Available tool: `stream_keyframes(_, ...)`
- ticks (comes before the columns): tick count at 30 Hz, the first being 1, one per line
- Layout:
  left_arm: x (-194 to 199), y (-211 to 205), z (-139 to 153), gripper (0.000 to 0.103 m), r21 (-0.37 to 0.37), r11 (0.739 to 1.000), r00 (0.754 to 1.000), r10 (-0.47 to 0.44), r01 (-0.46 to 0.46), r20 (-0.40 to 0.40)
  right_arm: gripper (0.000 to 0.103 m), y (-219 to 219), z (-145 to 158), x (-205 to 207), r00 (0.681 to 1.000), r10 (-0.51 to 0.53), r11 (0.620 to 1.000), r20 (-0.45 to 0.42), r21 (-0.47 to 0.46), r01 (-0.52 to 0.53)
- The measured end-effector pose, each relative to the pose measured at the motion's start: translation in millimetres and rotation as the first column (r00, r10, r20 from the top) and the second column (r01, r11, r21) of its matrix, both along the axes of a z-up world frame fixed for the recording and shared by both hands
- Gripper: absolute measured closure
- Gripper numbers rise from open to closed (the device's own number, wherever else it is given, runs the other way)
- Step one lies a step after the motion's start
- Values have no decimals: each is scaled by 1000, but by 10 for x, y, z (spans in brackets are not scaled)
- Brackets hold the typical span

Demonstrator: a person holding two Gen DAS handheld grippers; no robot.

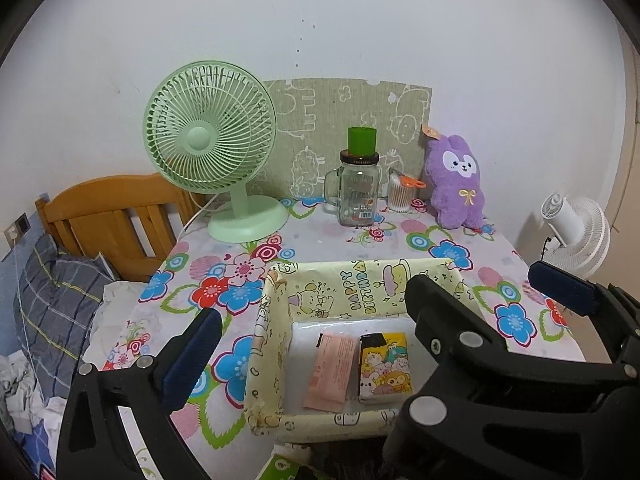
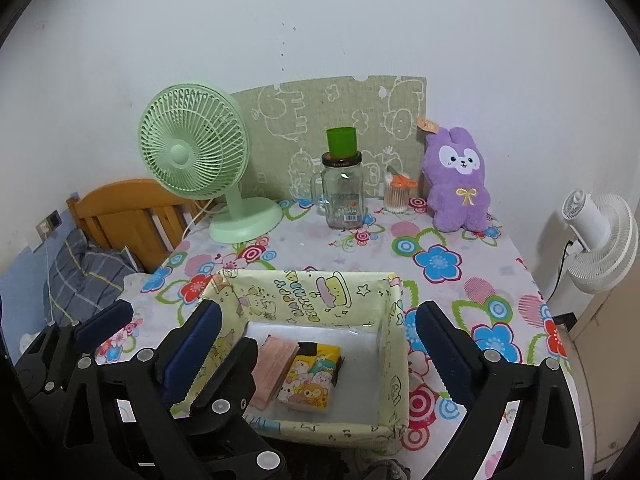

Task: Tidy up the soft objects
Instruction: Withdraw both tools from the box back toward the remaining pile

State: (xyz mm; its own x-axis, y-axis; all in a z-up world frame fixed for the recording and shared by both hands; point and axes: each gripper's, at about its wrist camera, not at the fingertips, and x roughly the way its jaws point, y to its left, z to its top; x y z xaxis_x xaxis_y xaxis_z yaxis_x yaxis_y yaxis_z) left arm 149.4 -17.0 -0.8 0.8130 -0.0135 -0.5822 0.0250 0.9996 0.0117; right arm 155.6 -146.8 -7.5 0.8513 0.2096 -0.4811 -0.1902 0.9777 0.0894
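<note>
Your left tool (image 1: 308,316) stands with its jaws wide apart and nothing between the pads, poised above the near left corner of the box (image 1: 276,300). Your right tool (image 2: 318,332) is just as wide and just as empty, straddling the same box from the near side. In each wrist view the other tool's black frame crosses the foreground, so the two sit close beside each other.

Below them, two soft packs lie flat on the box's white floor: a pink pack (image 1: 331,372) on the left and a cartoon-printed pack (image 1: 385,366) touching its right edge. They are laid side by side rather than stacked, most likely so both stay visible and leave the right half of the box free for more.

Further out on the flowered counter (image 2: 452,292), the purple plush rabbit (image 2: 458,184) sits upright against the wall, well apart from the box. It looks like the soft thing left to gather. Beside it stand a cotton-swab cup (image 2: 397,196), a glass jar (image 2: 343,196) and a green fan (image 2: 192,152), all hard and probably staying put.
</note>
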Motion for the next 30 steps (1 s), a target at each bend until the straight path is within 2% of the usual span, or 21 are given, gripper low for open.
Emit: stream_keyframes(30, -664, -111, 163, 0, -16, 1000, 998, -14, 15, 55, 4, -134, 141, -729, 996, -48, 998, 78, -44, 51)
